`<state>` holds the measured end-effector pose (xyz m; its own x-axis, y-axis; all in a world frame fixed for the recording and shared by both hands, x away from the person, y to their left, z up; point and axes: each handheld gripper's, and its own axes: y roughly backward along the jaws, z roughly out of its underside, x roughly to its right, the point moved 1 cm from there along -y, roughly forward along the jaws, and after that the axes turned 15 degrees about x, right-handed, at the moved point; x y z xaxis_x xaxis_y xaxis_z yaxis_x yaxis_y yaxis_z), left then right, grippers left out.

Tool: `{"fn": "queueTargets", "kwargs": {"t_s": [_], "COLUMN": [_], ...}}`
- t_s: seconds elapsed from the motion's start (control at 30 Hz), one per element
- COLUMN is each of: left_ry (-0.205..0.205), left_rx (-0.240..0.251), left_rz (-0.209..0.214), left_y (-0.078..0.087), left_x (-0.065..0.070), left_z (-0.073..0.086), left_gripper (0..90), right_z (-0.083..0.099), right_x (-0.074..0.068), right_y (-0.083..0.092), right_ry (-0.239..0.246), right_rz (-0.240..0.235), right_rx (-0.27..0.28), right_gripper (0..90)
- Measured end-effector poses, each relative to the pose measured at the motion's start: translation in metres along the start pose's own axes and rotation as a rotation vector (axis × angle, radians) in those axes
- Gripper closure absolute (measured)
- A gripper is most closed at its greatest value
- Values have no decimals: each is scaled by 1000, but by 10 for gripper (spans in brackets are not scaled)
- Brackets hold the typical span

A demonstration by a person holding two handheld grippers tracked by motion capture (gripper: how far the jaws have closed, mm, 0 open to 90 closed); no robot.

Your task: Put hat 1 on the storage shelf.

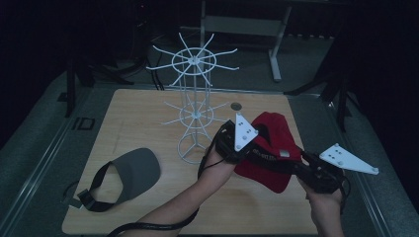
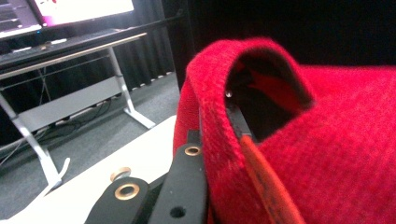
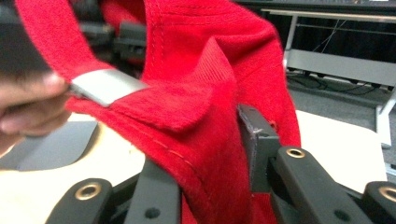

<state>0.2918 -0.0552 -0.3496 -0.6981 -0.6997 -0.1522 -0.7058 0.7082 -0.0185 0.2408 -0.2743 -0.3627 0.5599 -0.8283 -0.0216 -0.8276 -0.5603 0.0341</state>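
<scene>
A red cap (image 1: 276, 148) is held up over the right half of the wooden table (image 1: 148, 108), between the two grippers. The left gripper (image 1: 232, 143) has its jaws pressed together on the cap's back edge — in the left gripper view the red cloth (image 2: 327, 140) sits pinched against the black jaw beside the rear opening. The right gripper (image 1: 309, 170) reaches in from the right; in the right gripper view its jaws stand a little apart with a fold of the cap (image 3: 205, 93) between them, the right-hand pad just off the cloth, near the silver strap buckle (image 3: 105, 86). A white wire rack (image 1: 192, 94) stands just left of the cap — a grey visor (image 1: 131, 173) lies well apart, at the table's left
</scene>
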Motion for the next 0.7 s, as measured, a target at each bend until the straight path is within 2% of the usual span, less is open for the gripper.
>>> {"fn": "queueTargets", "kwargs": {"t_s": [0.07, 0.13, 0.17, 0.23, 0.4, 0.53, 0.6, 0.7], "left_ry": [-14, -9, -16, -4, -30, -42, -31, -35], "left_rx": [-2, 1, 1, 8, 11, 7, 5, 9], "left_rz": [0, 5, 0, 13, 22, 10, 12, 9], "left_y": [-1, -2, -1, -1, 0, 2, 3, 5], "left_x": [0, -1, -2, -4, -3, -5, -7, -9], "left_z": [-1, -3, -4, -7, -12, -13, -13, -13], "left_gripper": [900, 900, 900, 900, 900, 900, 900, 900], "right_z": [4, 8, 9, 13, 16, 15, 15, 16], "right_x": [1, 2, 1, -2, -3, -6, -9, -12], "right_y": [1, 3, 4, 7, 11, 17, 20, 24], "right_ry": [-11, -16, -10, -1, 20, 37, 39, 47], "right_rz": [-10, -27, -40, -59, -132, -185, -218, -249], "right_rx": [-12, -24, -32, -49, -70, -90, -100, -105], "right_gripper": [696, 650, 629, 588, 518, 486, 466, 442]}}
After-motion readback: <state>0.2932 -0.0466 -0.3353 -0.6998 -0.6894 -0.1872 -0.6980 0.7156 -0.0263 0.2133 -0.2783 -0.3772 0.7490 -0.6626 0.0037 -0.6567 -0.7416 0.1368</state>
